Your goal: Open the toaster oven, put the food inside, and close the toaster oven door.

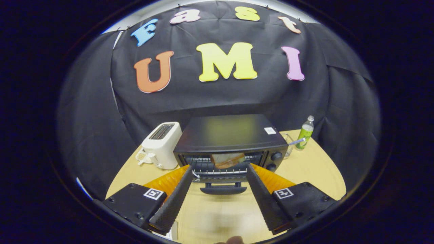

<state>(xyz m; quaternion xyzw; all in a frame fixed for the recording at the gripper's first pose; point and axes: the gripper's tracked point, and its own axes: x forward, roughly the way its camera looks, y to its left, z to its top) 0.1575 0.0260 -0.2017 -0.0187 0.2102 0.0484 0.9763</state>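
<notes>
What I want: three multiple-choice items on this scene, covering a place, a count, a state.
1. The white plastic pop-up toaster stands: A beside the black metal toaster oven; B on it; C inside it.
2. Green plastic bottles on the wooden table: A none; B one; C three.
3. The gripper's jaws are: A shut on bread; B shut empty; C open.
Answers: A, it stands next to the oven's side; B, one stands past the oven's other side; C, jaws spread, holding nothing.

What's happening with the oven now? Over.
Gripper open, jaws spread, holding nothing. Oven door down, toast on the rack. Door handle just ahead, nothing blocking it.
</notes>
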